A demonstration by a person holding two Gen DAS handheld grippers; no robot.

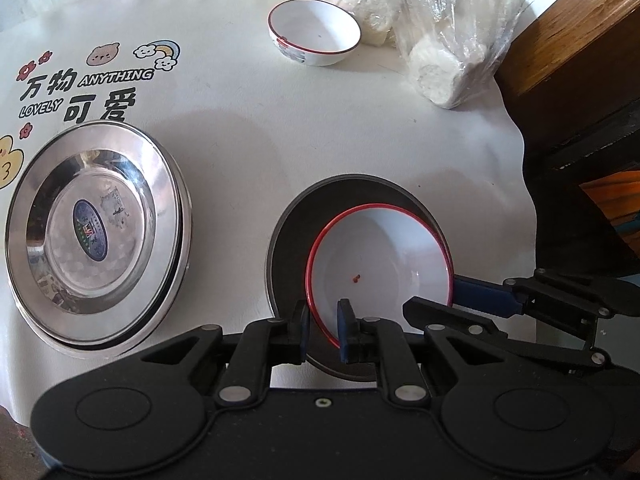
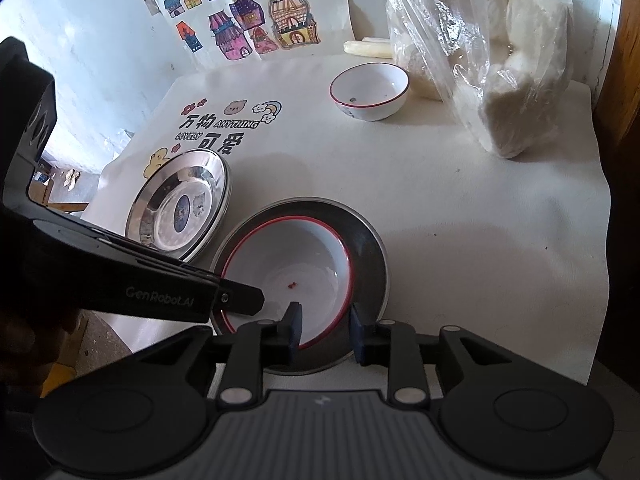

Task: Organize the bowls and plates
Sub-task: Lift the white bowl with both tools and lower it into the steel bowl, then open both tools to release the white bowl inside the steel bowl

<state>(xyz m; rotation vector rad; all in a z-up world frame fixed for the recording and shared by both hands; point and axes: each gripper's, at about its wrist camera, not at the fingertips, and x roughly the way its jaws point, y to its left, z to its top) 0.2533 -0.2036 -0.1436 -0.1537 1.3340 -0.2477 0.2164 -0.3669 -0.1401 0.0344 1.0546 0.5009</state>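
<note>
Straddling opposite sides of the same rim, both claws are working on the near bowl [image 1: 380, 264], a white one with a red edge that sits inside a dark plate [image 1: 288, 248] at the near middle of the table [image 1: 320, 128]. The left gripper [image 1: 324, 330] has one pad inside the bowl and one outside, with a narrow gap showing, so I judge it loosely set around the rim, not clenched. The right gripper [image 2: 325, 330] stands wider, its jaws released on either side of the rim on the bowl's right.

The bowl looks like glazed ceramic: stiff, smooth, probably slippery and chippable, and light enough for a rim pinch. I would take it by the rim, as both claws are placed to do, and lift straight so it does not scrape the plate beneath.

Counting: two red-rimmed bowls, the second, smaller bowl [image 1: 314, 32] far off by the plastic bags [image 1: 436, 28]. To the left lies a steel plate [image 1: 96, 232], seemingly stacked on at least one more, so plates number at least three with the dark one.
</note>
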